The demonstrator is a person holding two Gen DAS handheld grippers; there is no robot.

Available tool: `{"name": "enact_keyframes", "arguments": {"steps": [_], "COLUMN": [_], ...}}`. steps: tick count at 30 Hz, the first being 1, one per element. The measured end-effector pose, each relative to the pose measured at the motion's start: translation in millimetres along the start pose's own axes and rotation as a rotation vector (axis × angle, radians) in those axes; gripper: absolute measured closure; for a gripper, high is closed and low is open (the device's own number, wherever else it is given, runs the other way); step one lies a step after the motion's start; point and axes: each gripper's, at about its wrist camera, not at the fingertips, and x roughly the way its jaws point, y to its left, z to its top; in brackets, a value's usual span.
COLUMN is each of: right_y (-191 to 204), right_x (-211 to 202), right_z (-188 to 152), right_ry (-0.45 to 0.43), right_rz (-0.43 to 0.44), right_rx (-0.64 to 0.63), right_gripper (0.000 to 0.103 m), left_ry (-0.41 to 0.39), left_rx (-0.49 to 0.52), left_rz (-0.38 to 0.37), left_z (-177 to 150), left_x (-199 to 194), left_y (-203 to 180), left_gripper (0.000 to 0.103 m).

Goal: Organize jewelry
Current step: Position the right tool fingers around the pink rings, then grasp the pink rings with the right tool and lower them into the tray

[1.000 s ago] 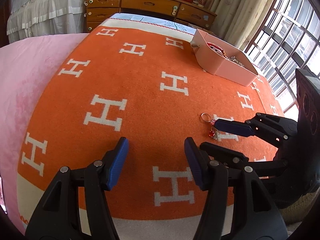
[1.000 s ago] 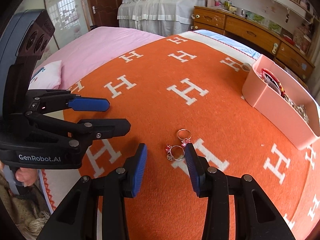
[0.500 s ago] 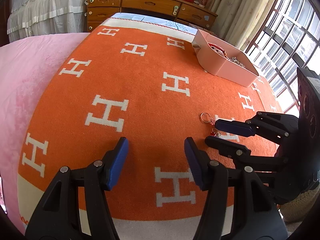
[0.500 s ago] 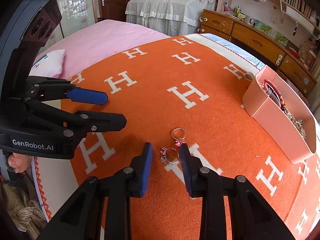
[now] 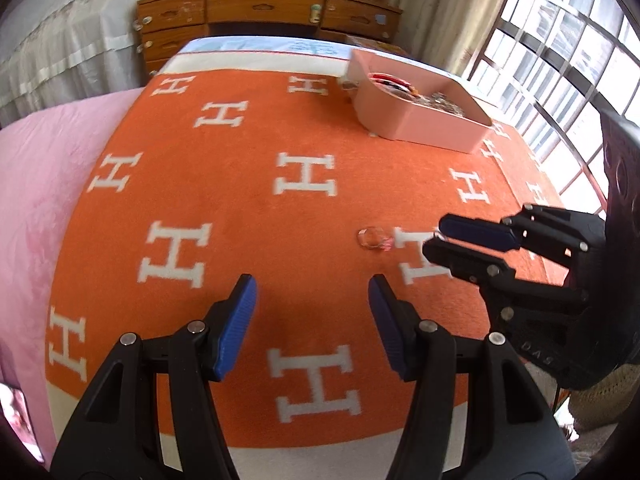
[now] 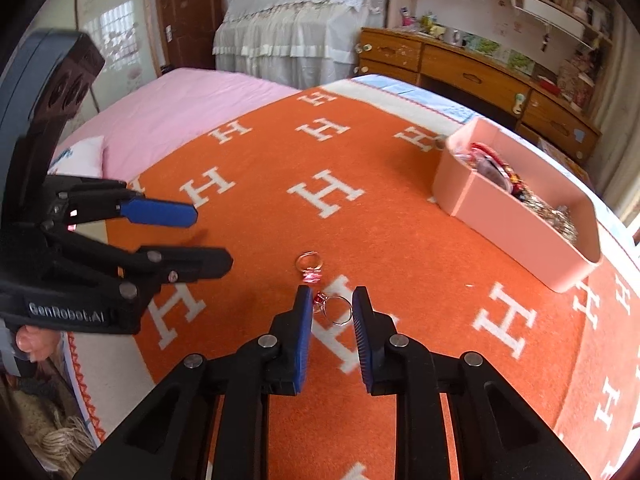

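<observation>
Between the blue pads of the right gripper [image 6: 331, 305] sits a thin silver ring with a red stone [image 6: 334, 309]; the jaws have just been closing and now pinch it by its sides, lifted just off the orange blanket patterned with white H letters [image 6: 260, 216]. That gripper tilts steeply downward. A second silver ring with a pink stone [image 6: 309, 266] lies on the blanket just beyond the held one (two rings in all). The left gripper [image 5: 312, 300] also points steeply down, jaws apart with nothing between them, beside the rings. Well beyond the rings stands one pink rectangular plastic box [image 6: 516, 216], holding a heap of jewelry too tangled to count.
</observation>
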Motion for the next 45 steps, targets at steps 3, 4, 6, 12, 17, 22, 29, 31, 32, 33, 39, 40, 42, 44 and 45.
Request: {"name": "enact_keyframes", "arguments": {"steps": [3,4,6,12,17,22,29,31,32,33,39,40,42,44,45], "right_y": [-15,-20,-28,-44,-53,-57,-67,-68,-70,-70,-72,-73,-73,-73,-74], "right_x": [-14,-19,-26,-42,-49,-54,-56,-57,-57,-57,-61,-62,-66,-73,-78], "right_z": [-2,-4,-7,-18,-27,-33,-40,-42,-43,-44,-45,-44,-42,-38,-35], "right_ry": [-0.029,-0.036,-0.050,-0.081,-0.109,-0.133,-0.153,-0.156,-0.157,-0.160,-0.174,-0.176,-0.181,-0.188,-0.192], "right_rz": [-0.011,-0.008,-0.012,-0.017,0.000,0.025,0.058,0.064,0.064,0.068,0.071,0.068,0.056,0.041,0.035], "right_rx": [0.069,0.090,0.116,0.161,0.198,0.213,0.255,0.264,0.268,0.272,0.287,0.288,0.288,0.290,0.294], "right_gripper": [0.083,0.083,0.083,0.083,0.083,0.083,0.083,0.083,0.083,0.083,0.083,0.083,0.083,0.083,0.083], "left_ry": [0.024,0.035,0.060,0.077,0.092,0.112,0.140,0.143,0.144,0.144,0.141,0.135,0.123,0.105,0.092], "left_rx": [0.033,0.034,0.030,0.032,0.064,0.109,0.152,0.155,0.158,0.158,0.126,0.124,0.132,0.150,0.160], "left_rz": [-0.032,-0.038,-0.048,-0.036,0.014,0.074,0.102,0.110,0.114,0.116,0.088,0.084,0.069,0.049,0.041], "left_z": [7,10,15,27,33,38,42,42,42,42,42,42,44,51,56], "left_x": [9,13,22,36,43,47,52,53,53,53,48,45,37,24,17], "left_y": [-11,-14,-18,-31,-43,-55,-70,-72,-73,-73,-71,-71,-75,-81,-84], "left_gripper": [0.048,0.048,0.048,0.056,0.066,0.071,0.084,0.084,0.084,0.085,0.085,0.085,0.085,0.085,0.085]}}
